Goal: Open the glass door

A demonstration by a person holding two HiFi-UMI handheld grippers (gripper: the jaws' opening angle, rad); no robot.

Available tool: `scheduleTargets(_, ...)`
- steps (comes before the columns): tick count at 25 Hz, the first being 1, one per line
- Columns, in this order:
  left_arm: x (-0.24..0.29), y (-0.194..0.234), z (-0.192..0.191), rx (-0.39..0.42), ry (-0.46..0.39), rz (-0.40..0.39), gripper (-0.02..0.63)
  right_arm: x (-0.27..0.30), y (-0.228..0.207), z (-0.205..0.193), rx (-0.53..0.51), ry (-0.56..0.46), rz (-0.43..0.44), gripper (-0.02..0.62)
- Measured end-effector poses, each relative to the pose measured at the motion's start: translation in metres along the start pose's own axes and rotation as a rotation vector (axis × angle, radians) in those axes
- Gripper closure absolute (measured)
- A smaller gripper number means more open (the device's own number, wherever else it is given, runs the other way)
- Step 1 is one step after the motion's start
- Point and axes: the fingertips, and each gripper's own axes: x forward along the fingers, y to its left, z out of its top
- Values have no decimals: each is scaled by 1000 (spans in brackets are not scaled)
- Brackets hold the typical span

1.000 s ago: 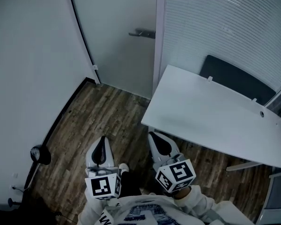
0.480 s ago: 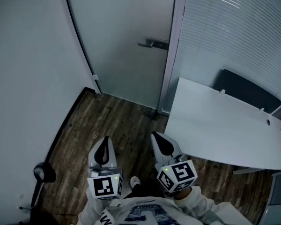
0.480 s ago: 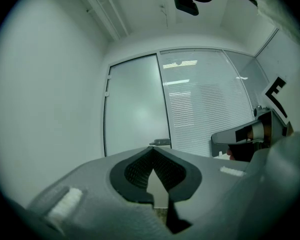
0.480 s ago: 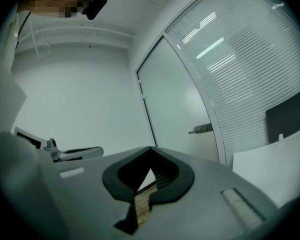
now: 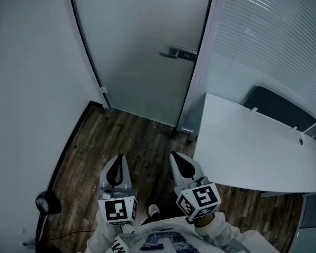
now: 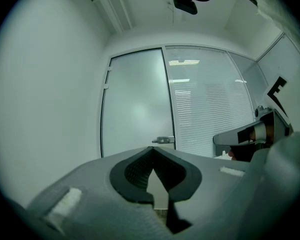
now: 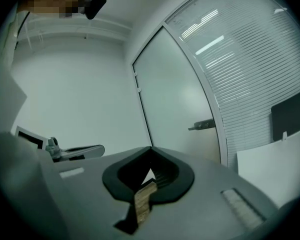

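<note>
The frosted glass door (image 5: 142,51) stands closed ahead, its metal lever handle (image 5: 178,52) at the right edge by the frame. Both grippers are held low over the wood floor, well short of the door. My left gripper (image 5: 116,167) is shut with nothing in it, and my right gripper (image 5: 181,162) beside it is shut and empty too. In the left gripper view the door (image 6: 135,104) and handle (image 6: 163,140) show just above the closed tips (image 6: 152,151). In the right gripper view the handle (image 7: 202,125) lies right of and above the tips (image 7: 151,151).
A white desk (image 5: 263,152) juts in at the right, with a dark chair back (image 5: 276,107) behind it. Slatted blinds (image 5: 274,30) cover the glass wall right of the door. A plain white wall (image 5: 26,88) runs along the left, with a small black object (image 5: 46,202) at its foot.
The door and its handle have come closer and sit lower and further right in the head view. The desk has slid right. Both grippers stayed shut and advanced together.
</note>
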Motion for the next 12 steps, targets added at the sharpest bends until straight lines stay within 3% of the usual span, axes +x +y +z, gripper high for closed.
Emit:
scheduleTargets(7,40,6,-22,-3,26,-20,601,29,-29,-8,12,25,-34,592)
scheduleTargets(12,92,17,-29,16,31,-14,601,82,-52,-6,24,18,-16,592)
